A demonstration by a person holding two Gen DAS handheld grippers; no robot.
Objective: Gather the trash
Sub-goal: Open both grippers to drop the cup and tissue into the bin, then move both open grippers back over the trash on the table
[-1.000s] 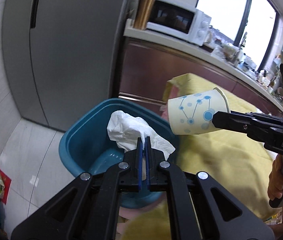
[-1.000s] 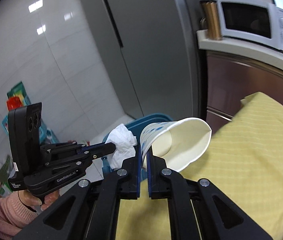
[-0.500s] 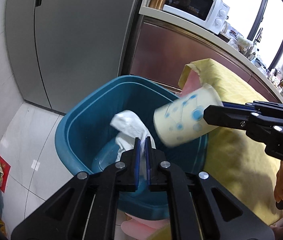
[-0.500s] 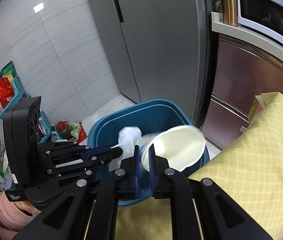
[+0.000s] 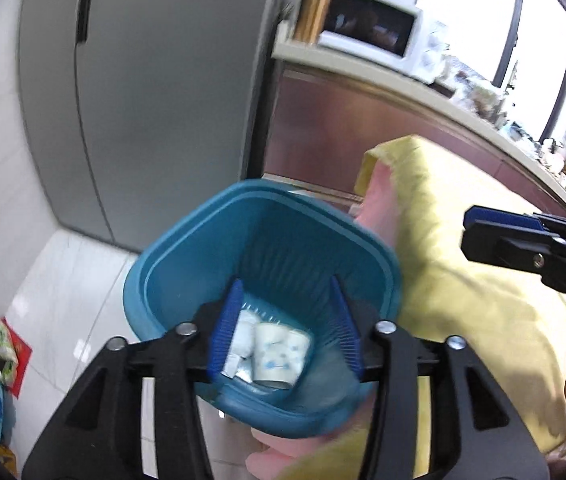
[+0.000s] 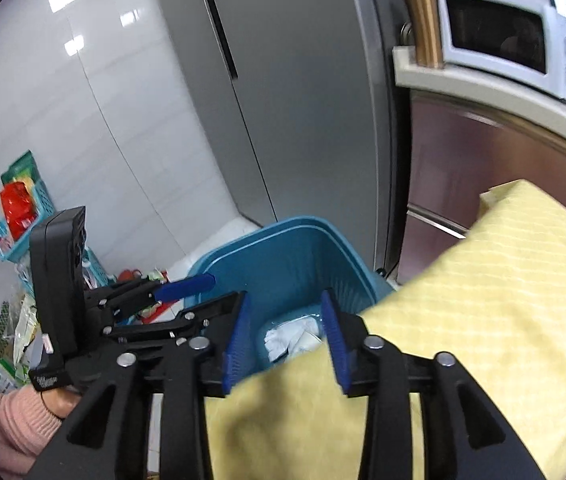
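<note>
A blue bin (image 5: 187, 256) (image 6: 283, 252) stands on the floor against a table covered with a yellow cloth (image 5: 479, 280) (image 6: 483, 320). At its bottom lie a paper cup with blue dots (image 5: 281, 354) and a crumpled white tissue (image 5: 243, 332) (image 6: 287, 338). My left gripper (image 5: 285, 320) hangs over the bin mouth, its jaws opening with nothing between them. My right gripper (image 6: 287, 338) is above the table's edge by the bin, jaws also opening and holding nothing. In the left wrist view the right gripper (image 5: 483, 228) shows at the right edge.
A grey fridge (image 5: 143, 100) stands behind the bin, beside a brown cabinet (image 6: 483, 168) that carries a white microwave (image 6: 499, 36). Baskets and packets (image 6: 19, 216) crowd the floor at the left. A pink sleeve (image 6: 7, 416) holds the left gripper.
Both grippers have let go: the tissue and the paper cup dropped from the jaws into the blue bin. The left gripper sank toward the bin.
</note>
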